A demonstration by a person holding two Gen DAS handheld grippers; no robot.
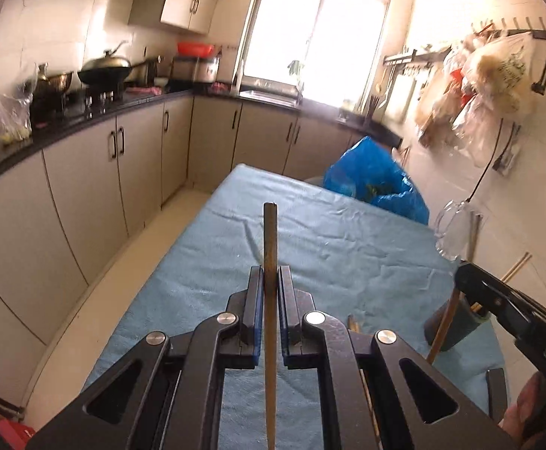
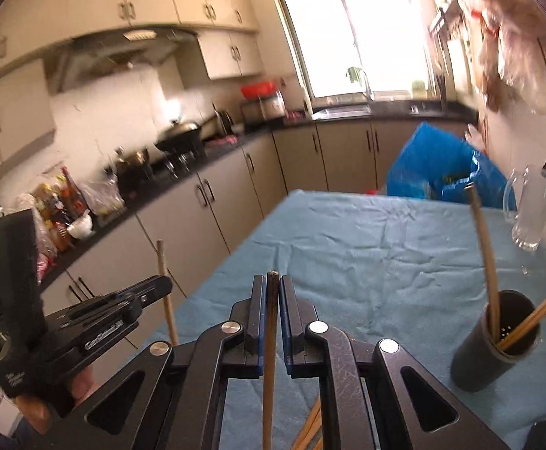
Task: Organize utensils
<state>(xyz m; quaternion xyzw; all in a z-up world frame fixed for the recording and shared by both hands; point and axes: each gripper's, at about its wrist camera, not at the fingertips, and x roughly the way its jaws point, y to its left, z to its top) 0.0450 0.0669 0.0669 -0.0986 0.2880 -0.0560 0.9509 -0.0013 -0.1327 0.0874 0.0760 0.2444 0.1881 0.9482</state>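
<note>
The task is part done: the dark utensil holder [image 2: 495,341] on the blue tablecloth [image 2: 366,247] already holds several chopsticks [image 2: 484,247], and at least a few loose chopsticks [image 2: 312,425] remain on the cloth below the right gripper. The left gripper [image 1: 271,277] is clamped on one wooden chopstick [image 1: 270,232], its pads nearly together around the shaft. The right gripper [image 2: 273,285] is likewise closed tight on a second chopstick [image 2: 269,375], and both sticks are held above the cloth, short of the holder.
</note>
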